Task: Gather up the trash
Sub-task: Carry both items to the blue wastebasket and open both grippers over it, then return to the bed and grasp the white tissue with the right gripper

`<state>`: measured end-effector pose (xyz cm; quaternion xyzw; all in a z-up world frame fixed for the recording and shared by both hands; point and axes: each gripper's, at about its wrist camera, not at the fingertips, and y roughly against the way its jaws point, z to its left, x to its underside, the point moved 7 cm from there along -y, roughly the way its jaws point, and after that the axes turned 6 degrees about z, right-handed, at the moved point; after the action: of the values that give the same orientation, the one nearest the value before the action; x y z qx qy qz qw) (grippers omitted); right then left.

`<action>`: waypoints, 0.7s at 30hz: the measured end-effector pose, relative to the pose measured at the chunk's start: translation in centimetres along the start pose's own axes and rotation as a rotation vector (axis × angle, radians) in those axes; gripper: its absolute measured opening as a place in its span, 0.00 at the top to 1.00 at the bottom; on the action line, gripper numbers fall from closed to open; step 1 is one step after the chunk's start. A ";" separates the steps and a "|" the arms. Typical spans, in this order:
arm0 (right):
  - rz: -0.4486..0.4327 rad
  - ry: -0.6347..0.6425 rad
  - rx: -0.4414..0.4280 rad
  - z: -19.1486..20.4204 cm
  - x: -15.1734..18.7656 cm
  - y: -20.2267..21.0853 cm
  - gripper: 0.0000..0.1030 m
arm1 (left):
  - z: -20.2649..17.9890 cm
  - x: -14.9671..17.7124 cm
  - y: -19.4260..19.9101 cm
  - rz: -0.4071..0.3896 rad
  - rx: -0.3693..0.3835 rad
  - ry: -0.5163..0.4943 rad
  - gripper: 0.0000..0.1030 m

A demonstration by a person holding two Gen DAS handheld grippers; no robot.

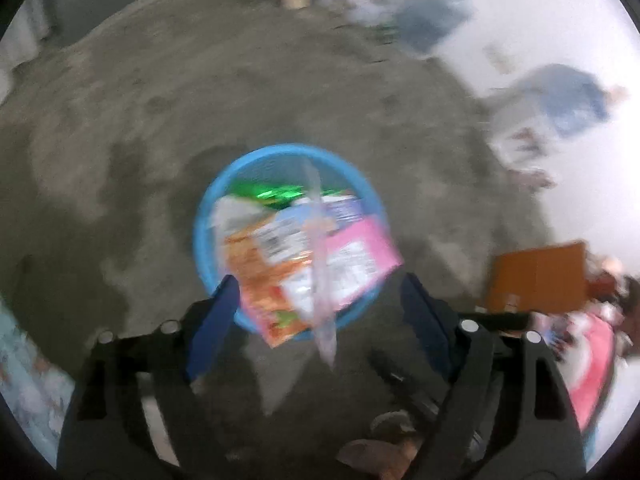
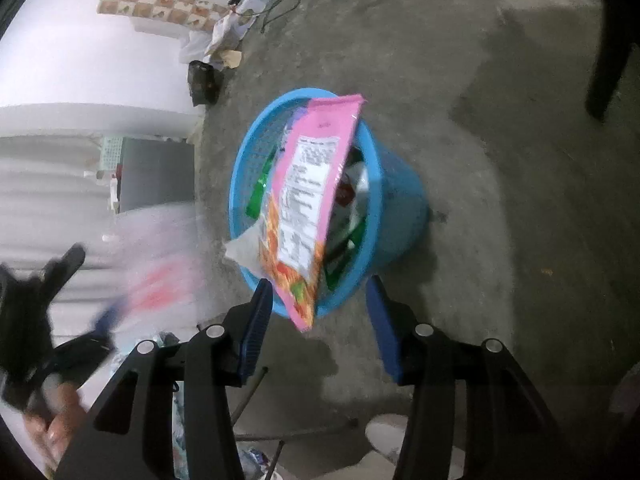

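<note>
A blue plastic basket (image 1: 208,216) stands on the concrete floor, holding several wrappers. A pink and orange snack wrapper (image 1: 320,268) lies across its rim. A clear plastic piece (image 1: 320,272) hangs in front of it, between the fingers of my left gripper (image 1: 320,320), which is open and holds nothing. In the right wrist view the same basket (image 2: 396,200) stands ahead, with the pink wrapper (image 2: 312,200) sticking out over its near rim. My right gripper (image 2: 320,312) is open and empty, just short of the wrapper's lower end. The left gripper (image 2: 60,300) shows blurred at the left.
A brown cardboard box (image 1: 536,280) and a red and white bag (image 1: 592,368) lie to the right in the left wrist view. Cables, paper scraps (image 2: 228,36) and a dark object (image 2: 204,80) lie by the white wall. A dark furniture leg (image 2: 608,52) stands at the far right.
</note>
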<state>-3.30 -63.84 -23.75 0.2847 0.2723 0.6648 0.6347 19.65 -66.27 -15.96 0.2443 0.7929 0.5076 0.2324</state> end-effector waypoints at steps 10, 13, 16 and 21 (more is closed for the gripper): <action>-0.024 0.057 0.038 0.2 0.5 2.3 0.54 | 2.4 2.5 10.8 -0.118 0.013 0.021 0.23; -0.051 0.119 0.050 2.1 1.2 3.6 0.54 | 2.9 4.4 16.7 -0.210 0.056 -0.006 0.23; -0.080 0.213 0.047 5.2 2.0 5.4 0.53 | 4.3 8.2 22.8 -0.321 0.080 -0.036 0.19; -0.089 0.372 0.011 11.5 4.7 7.3 0.45 | 10.6 15.9 30.2 -0.455 -0.010 -0.017 0.19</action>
<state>-0.20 -59.44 -10.39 0.1481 0.4009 0.6757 0.6006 18.46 -37.98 5.88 0.0621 0.8231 0.4438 0.3488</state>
